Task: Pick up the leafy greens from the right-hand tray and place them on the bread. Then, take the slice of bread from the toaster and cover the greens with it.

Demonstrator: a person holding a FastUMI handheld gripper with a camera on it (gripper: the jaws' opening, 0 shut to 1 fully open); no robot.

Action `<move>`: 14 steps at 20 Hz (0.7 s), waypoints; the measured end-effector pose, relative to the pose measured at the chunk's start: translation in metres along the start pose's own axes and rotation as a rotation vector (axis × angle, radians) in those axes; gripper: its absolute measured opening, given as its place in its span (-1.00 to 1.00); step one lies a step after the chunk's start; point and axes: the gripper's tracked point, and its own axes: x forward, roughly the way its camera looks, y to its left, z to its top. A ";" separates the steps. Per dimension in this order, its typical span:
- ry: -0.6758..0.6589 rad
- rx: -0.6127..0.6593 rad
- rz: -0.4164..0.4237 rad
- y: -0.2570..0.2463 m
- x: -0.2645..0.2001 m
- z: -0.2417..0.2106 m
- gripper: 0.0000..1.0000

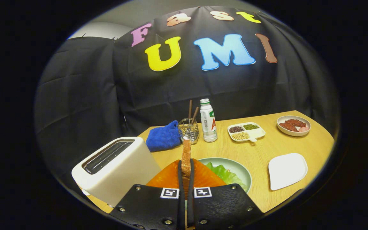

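We see the gripper [186,179] with its two fingers pressed nearly together on a thin tan slice of bread [186,156], held upright on edge between them, top end sticking up beyond the tips. Just under and ahead of the fingers sits a round pale-green plate [239,169] with bright green leafy greens [224,174] on it; what lies under the greens is hidden by the fingers. A white two-slot toaster [115,167] stands just left of the fingers, slots looking empty. A white rounded-square tray [287,170] lies right of the plate, bare.

We judge the slice is meant to go down over the greens. Risks: the grip is on a narrow edge, so the slice could pivot or slip; released while upright, it could tip off the plate or land askew, pushing the greens aside.

Farther back: blue cloth [164,136], wire utensil holder [189,129], white bottle [208,121], divided dish of beans [245,131], bowl of meat [293,125].
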 end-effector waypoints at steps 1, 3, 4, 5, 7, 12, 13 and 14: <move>0.000 0.006 0.000 -0.001 0.001 -0.001 -0.94; 0.005 0.003 -0.001 -0.003 0.004 -0.003 -0.94; 0.011 0.006 0.002 -0.004 0.005 -0.006 -0.94; 0.015 0.009 0.003 -0.005 0.007 -0.009 -0.94; 0.018 0.006 -0.005 -0.008 0.008 -0.011 -0.94; 0.014 -0.025 -0.037 -0.024 0.007 -0.015 -0.94; 0.009 -0.034 -0.041 -0.028 0.008 -0.017 -0.94; 0.006 -0.048 -0.045 -0.032 0.008 -0.018 -0.91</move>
